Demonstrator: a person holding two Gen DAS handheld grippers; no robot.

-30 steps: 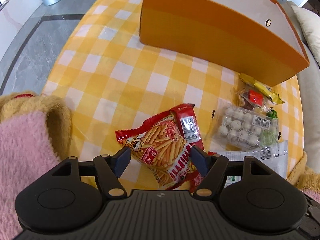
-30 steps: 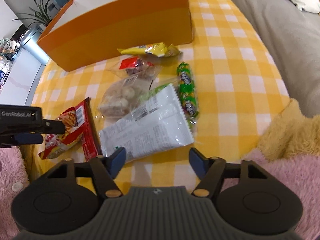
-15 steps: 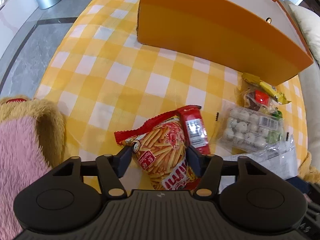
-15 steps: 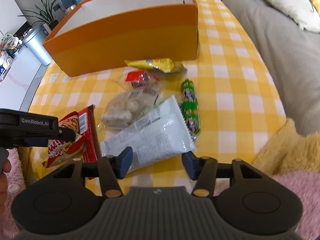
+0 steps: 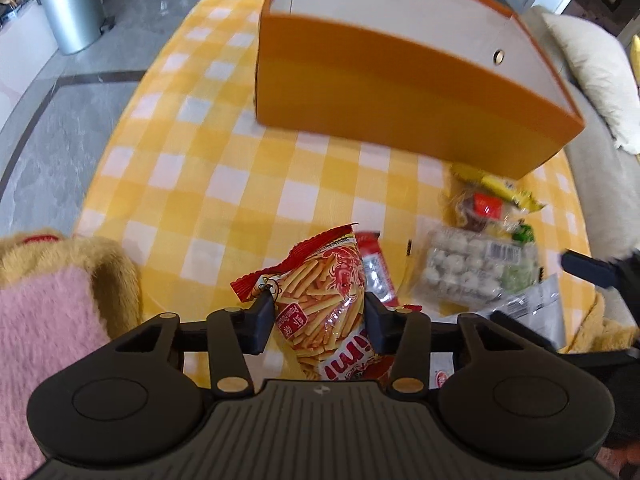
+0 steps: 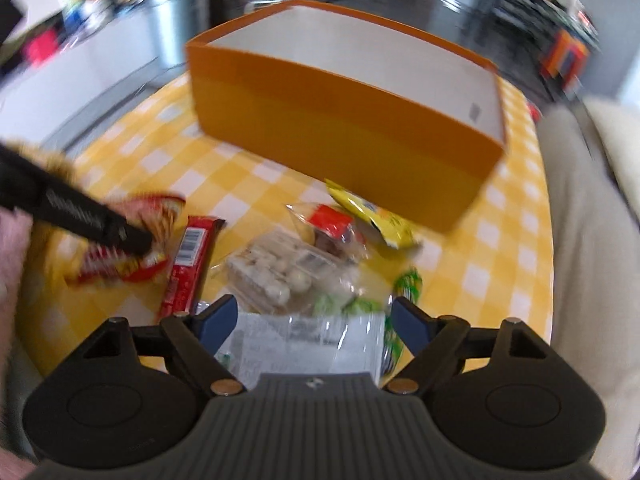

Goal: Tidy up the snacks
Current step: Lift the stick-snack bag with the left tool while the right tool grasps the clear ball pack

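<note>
Between the closing jaws of the left gripper (image 5: 319,312) sits the crinkly red-and-orange bag of snack sticks (image 5: 324,300), pinched at its middle. It looks light, soft and slippery; gripping near the sealed edge seems safer. Beyond it stands the stiff orange cardboard box (image 5: 400,92). The right gripper (image 6: 313,322) has just opened wide over a white foil packet (image 6: 304,344).

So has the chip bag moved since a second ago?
Yes. The chip bag now has its top lifted toward the orange box, covering more of the red bar, with the left gripper closing on it.
</note>
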